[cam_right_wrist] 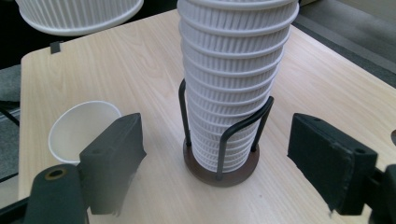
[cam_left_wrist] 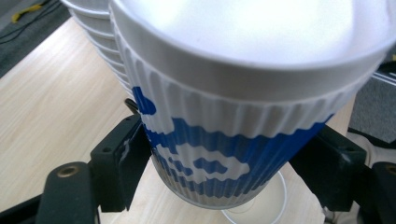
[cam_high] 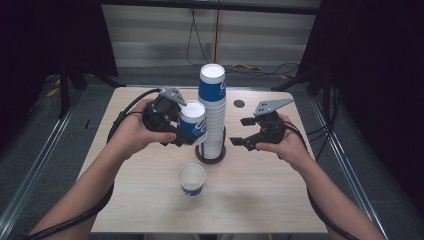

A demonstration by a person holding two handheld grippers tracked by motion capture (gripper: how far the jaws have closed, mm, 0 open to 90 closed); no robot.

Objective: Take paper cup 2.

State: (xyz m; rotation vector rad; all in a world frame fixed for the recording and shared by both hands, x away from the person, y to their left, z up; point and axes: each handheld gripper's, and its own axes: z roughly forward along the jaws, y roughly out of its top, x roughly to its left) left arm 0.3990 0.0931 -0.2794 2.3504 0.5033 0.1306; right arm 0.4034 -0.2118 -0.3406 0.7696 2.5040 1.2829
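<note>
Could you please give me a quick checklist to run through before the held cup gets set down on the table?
1. Left gripper has the held cup firmly: ok, jaws press both ribbed sides in the left gripper view.
2. Held cup is free of the cup stack: ok, its rim sits beside the stack, not on it.
3. Right gripper is ready to steady the stack: ok, open, jaws either side of the wire holder, not touching.
4. Table has a free spot: ok, bare wood around the single cup.
5. Held cup is one cup, not two nested: cannot tell.
</note>
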